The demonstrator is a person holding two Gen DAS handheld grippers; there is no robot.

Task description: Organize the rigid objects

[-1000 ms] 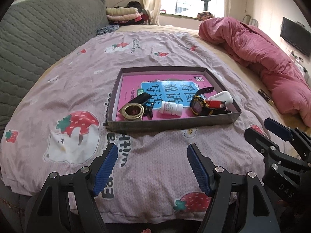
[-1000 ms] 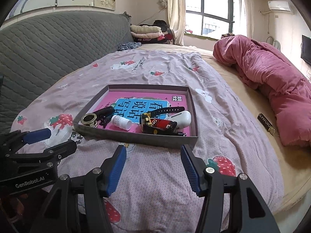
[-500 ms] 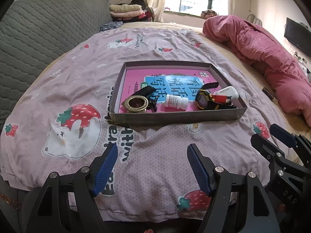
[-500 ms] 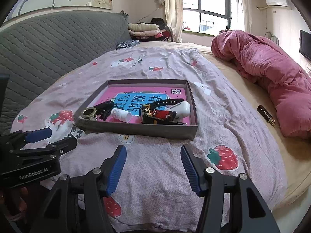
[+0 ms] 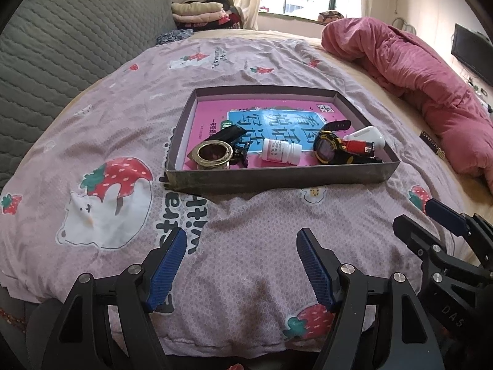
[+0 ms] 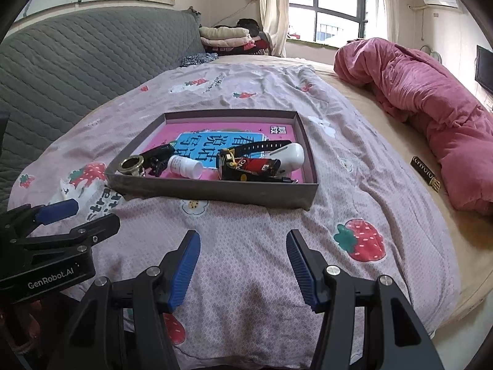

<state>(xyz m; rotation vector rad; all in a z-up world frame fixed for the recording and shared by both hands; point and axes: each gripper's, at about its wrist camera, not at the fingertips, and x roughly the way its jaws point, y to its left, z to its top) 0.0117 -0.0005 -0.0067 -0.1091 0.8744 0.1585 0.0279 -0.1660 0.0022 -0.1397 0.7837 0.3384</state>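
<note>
A shallow grey box tray [image 5: 277, 178] [image 6: 212, 189] lies on the bed with a pink and blue book [image 5: 277, 120] [image 6: 215, 141] flat inside. On the book lie a brass ring [image 5: 214, 153] [image 6: 132, 164], a black clip [image 5: 229, 135], a white pill bottle [image 5: 280, 151] [image 6: 186, 166], a black and yellow watch [image 5: 328, 149] [image 6: 234, 162], a red lighter [image 5: 359, 146] [image 6: 262, 164] and a white case [image 5: 368, 134] [image 6: 291, 155]. My left gripper [image 5: 242, 262] [image 6: 77, 219] and right gripper [image 6: 243, 262] [image 5: 428, 215] are both open and empty, hovering over the bedspread short of the tray.
The bed has a pink strawberry-print cover [image 5: 117, 185] [image 6: 354, 215]. A rolled red duvet [image 5: 416, 71] [image 6: 431, 108] lies on the right. A small dark bar-shaped item [image 6: 425, 172] [image 5: 431, 143] lies beside it. A grey padded headboard [image 5: 61, 46] stands on the left.
Both grippers have drawn slightly back and risen, so the tray sits a little farther up in both views. The jaws stay open. Nothing in the tray has moved.
</note>
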